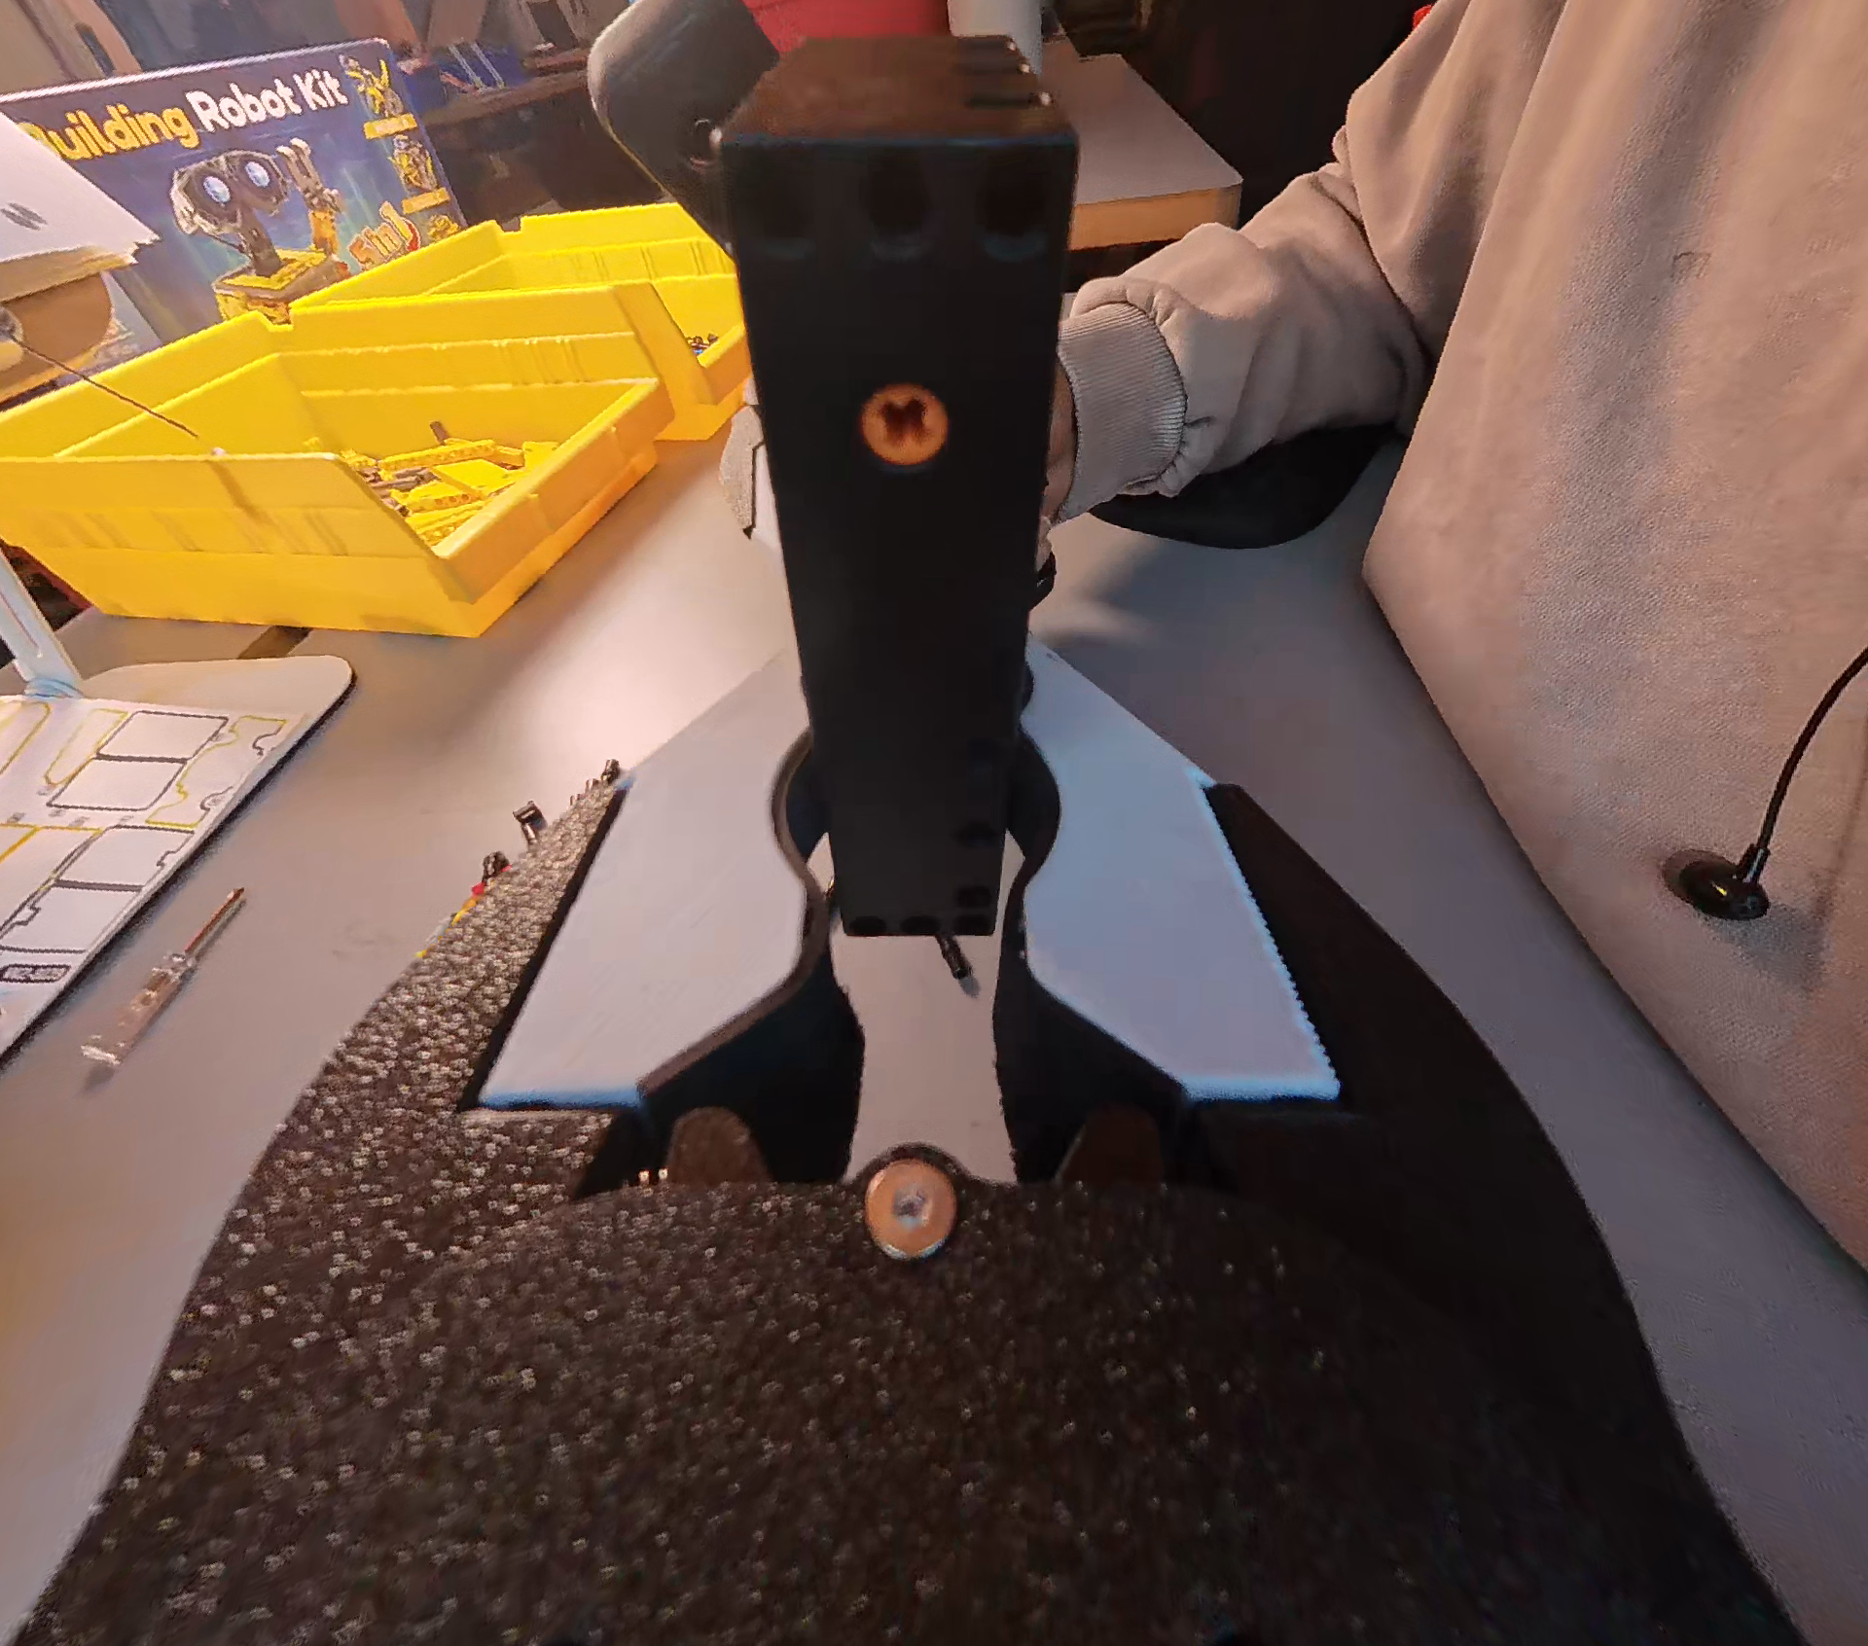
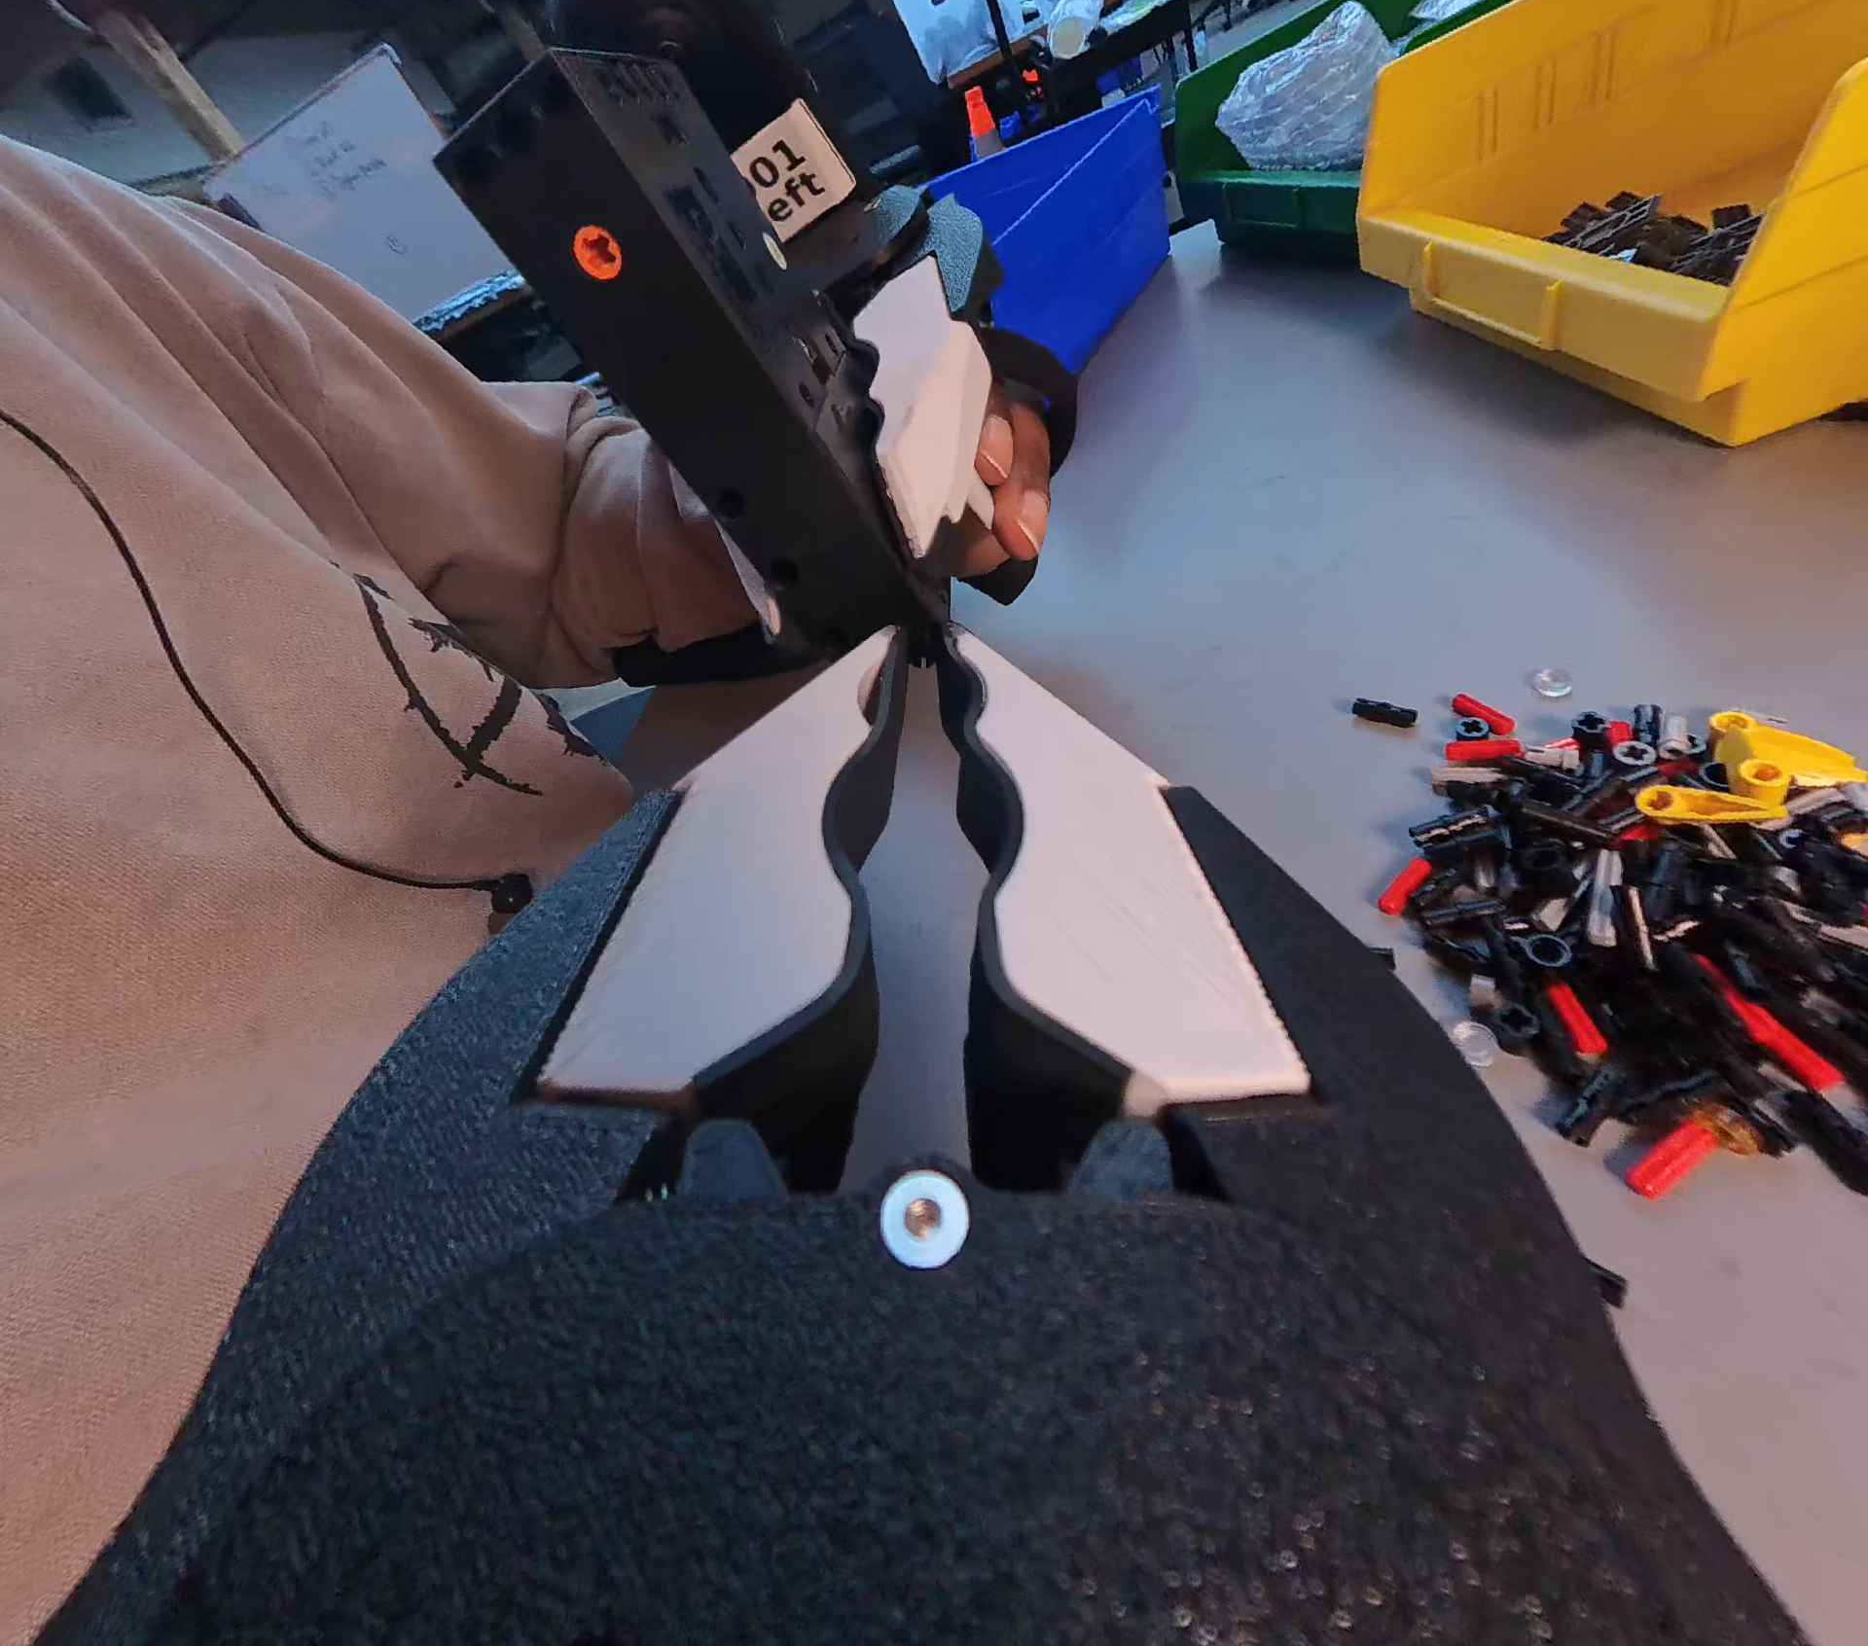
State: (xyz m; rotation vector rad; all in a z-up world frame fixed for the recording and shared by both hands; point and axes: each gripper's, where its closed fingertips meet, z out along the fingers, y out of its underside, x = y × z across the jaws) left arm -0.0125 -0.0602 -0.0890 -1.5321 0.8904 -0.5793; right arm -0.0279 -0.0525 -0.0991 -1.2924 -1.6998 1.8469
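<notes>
The left hand-held gripper (image 1: 915,829) stands partly open around the other tool's black body, a small black pin (image 1: 953,959) at its tip. The right hand-held gripper (image 2: 922,649) is nearly closed, pinching a tiny black piece at its tips. At 3 o'clock, a pile of pins (image 2: 1658,900) lies on the desk (image 2: 1264,506); yellow bin (image 2: 1577,203) at 1 o'clock.

Right tongs (image 2: 922,656) pinch small black pin; parts pile (image 2: 1658,920) beside.
</notes>
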